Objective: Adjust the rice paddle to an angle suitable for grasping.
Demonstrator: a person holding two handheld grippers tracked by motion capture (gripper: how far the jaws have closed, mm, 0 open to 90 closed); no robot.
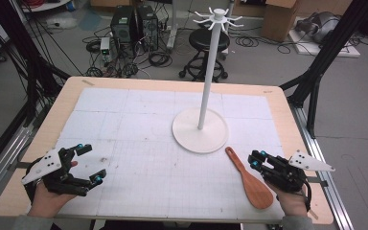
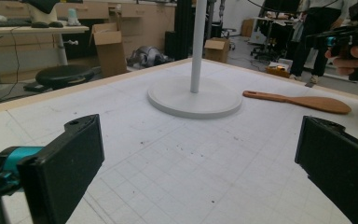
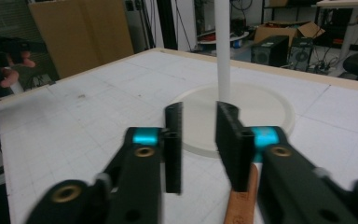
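The wooden rice paddle (image 1: 250,179) is lying flat on the white gridded mat (image 1: 139,143) in the lower right of the high view, its narrow handle pointing up toward the stand and its broad blade toward the bottom edge. In the left gripper view it is showing at the right of the frame, just beyond the stand's base; in the right gripper view a strip of it is showing at the bottom, under and just behind the right-hand jaw.

The right gripper (image 1: 255,159) is sitting just to the right of the paddle in the high view, near the handle. Its jaws are standing close together with a narrow gap between them — nothing is between the pads, and the paddle is lying lower, not gripped. Whether a jaw is touching the wood is not clear.

The white hook stand (image 1: 201,128) is rising from its round base just above the paddle's handle, near the centre of the mat, its crown of hooks at the top of the frame.

The left gripper (image 1: 92,164) is hovering in the lower left of the high view, well apart from the paddle — its jaws are standing wide apart, with bare mat between them.

The mat is covering the light wooden table (image 1: 57,110).
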